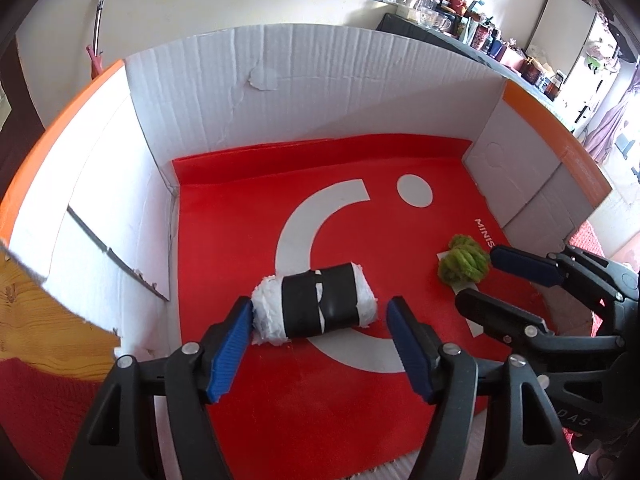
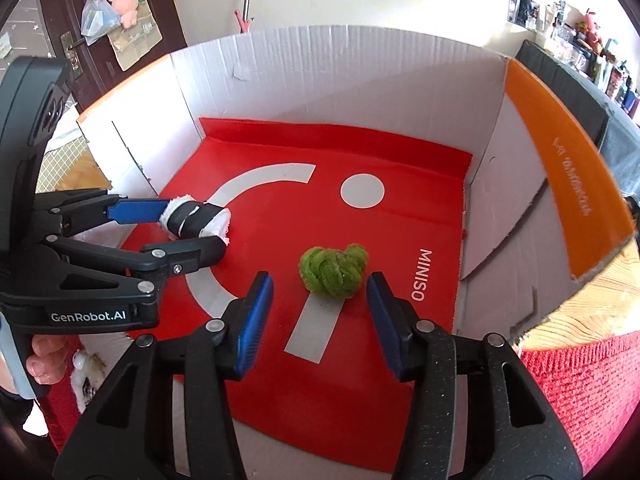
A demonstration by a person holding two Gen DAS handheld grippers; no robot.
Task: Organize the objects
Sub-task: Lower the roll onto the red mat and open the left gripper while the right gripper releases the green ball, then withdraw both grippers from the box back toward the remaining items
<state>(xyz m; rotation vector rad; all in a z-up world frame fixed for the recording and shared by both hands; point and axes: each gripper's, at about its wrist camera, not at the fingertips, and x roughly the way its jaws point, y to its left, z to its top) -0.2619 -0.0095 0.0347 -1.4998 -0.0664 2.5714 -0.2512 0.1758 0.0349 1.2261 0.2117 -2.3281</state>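
Observation:
A white fluffy roll with a black band (image 1: pixel 316 304) lies on the red sheet (image 1: pixel 248 216) lining a white cardboard box (image 1: pixel 200 92). My left gripper (image 1: pixel 320 320) is open, its blue pads on either side of the roll, not closed on it. In the right wrist view the roll (image 2: pixel 198 222) sits between the left gripper's fingers (image 2: pixel 136 210). A green fuzzy knot (image 2: pixel 334 270) lies further right on the sheet. My right gripper (image 2: pixel 320 292) is open, its pads flanking the knot just in front of it. The knot (image 1: pixel 464 260) also shows in the left wrist view, beside the right gripper (image 1: pixel 486 280).
The box has tall white walls with orange flaps (image 2: pixel 560 184) on both sides. It rests on a wooden surface (image 1: pixel 44 328) with red cloth (image 2: pixel 580 392) near me. A cluttered shelf (image 1: pixel 460 4) and a door (image 2: pixel 100 40) stand behind.

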